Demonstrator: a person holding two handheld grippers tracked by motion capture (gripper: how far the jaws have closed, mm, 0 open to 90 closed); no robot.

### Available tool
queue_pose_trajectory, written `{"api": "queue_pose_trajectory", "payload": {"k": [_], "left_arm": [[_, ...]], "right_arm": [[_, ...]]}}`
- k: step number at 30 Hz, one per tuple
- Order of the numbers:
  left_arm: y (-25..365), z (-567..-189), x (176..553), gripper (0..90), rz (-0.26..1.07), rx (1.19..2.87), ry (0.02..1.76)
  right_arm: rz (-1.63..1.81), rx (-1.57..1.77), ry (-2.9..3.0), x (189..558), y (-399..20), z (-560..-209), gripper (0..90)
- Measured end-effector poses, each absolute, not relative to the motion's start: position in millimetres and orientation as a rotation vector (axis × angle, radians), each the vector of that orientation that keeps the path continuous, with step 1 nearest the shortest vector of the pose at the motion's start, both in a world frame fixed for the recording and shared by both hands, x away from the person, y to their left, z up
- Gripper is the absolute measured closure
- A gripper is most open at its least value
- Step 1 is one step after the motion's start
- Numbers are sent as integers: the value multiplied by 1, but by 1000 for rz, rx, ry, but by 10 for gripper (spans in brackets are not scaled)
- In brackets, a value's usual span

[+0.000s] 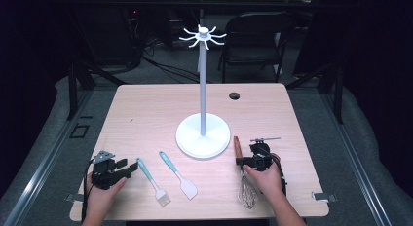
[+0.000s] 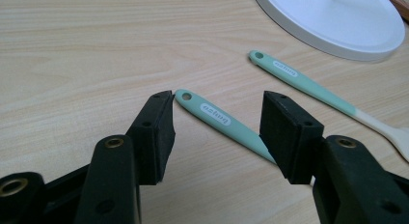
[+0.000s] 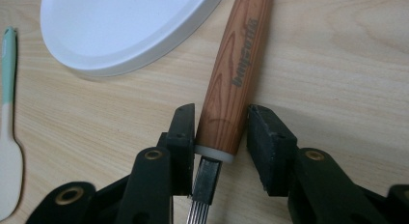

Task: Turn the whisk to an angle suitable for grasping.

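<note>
A whisk [image 1: 247,192] with a wooden handle [image 3: 236,64] lies on the table right of a white hook stand [image 1: 202,89]. My right gripper [image 3: 222,122] straddles the handle's lower end near the wires. Its left pad touches the wood and a thin gap shows at the right pad, so it stands open. Near the front left, my left gripper [image 2: 217,120] is open and low over the table, with the teal handle of a pastry brush [image 2: 212,115] lying between its jaws, untouched. A teal-handled spatula [image 2: 308,84] lies beside the brush [image 1: 152,182].
The stand's round white base [image 1: 202,136] sits mid-table, close to the whisk handle and the spatula [image 1: 178,175]. A cable hole [image 1: 234,96] is at the back of the table. A black chair [image 1: 255,36] stands behind the table.
</note>
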State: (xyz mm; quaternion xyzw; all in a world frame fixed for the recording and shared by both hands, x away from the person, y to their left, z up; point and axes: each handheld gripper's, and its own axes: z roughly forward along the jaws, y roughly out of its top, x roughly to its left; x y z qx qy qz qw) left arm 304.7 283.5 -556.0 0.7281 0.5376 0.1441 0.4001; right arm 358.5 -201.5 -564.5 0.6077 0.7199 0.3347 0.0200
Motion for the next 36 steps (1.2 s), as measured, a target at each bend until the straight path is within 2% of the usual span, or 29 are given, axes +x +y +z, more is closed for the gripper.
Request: {"api": "queue_pose_trajectory", "payload": {"k": [3,19,30,36], "left_arm": [[283,-555,305,462,361,1850,1360],[281,-556,305,461,366,1843,1345],[281,-554,307,461,362,1836,1334],[280,-553,309,461,354,1840,1308]], "right_arm": [[1028,1876,2233,358,-204,-562,677],[1066,1904,2203,356,-209,-560,702],[1052,1939,2248,363,-209,-560,613],[955,1965,2277,366,-201,-559,614]]}}
